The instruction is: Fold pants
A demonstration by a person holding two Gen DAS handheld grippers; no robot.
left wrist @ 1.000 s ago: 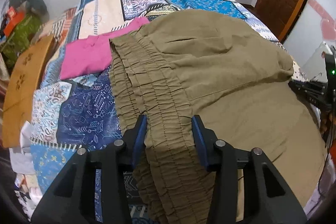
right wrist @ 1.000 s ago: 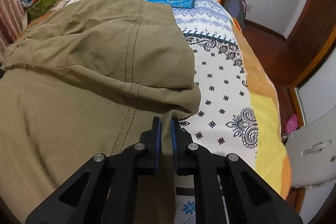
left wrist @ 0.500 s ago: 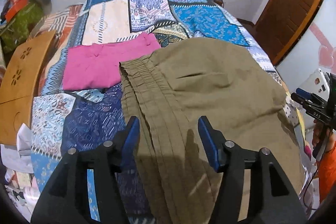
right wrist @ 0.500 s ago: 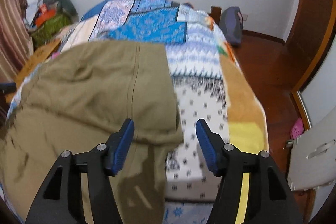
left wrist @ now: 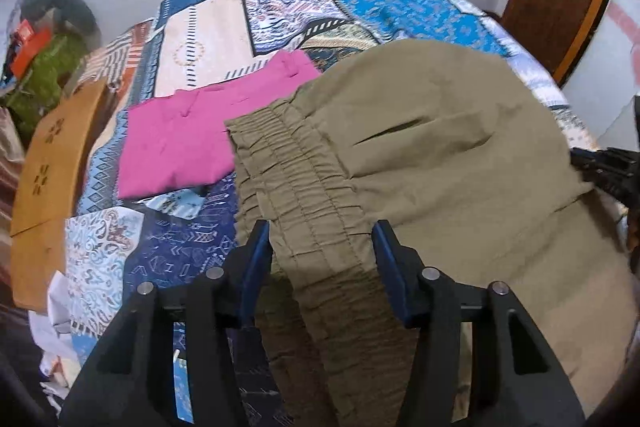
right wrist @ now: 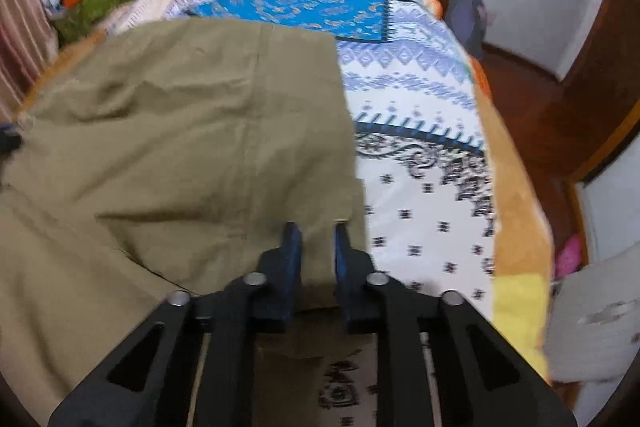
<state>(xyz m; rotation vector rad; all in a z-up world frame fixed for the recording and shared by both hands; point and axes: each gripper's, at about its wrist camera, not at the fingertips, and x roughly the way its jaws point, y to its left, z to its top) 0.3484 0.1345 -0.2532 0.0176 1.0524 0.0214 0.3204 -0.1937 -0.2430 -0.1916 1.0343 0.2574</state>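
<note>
The olive-green pants (left wrist: 432,163) lay spread over the patchwork bedspread (left wrist: 224,27), their gathered elastic waistband (left wrist: 296,187) running down toward the left tongs (left wrist: 320,247). Those tongs stood wide open, the waistband passing between the blue pads without being pinched. A folded pink garment (left wrist: 180,143) sat just beside the waistband. Over at the other edge, the right tongs (right wrist: 316,243) were partly open with a narrow gap, a fold of the pants (right wrist: 192,131) lying between the pads; whether they touched cloth I couldn't tell.
</note>
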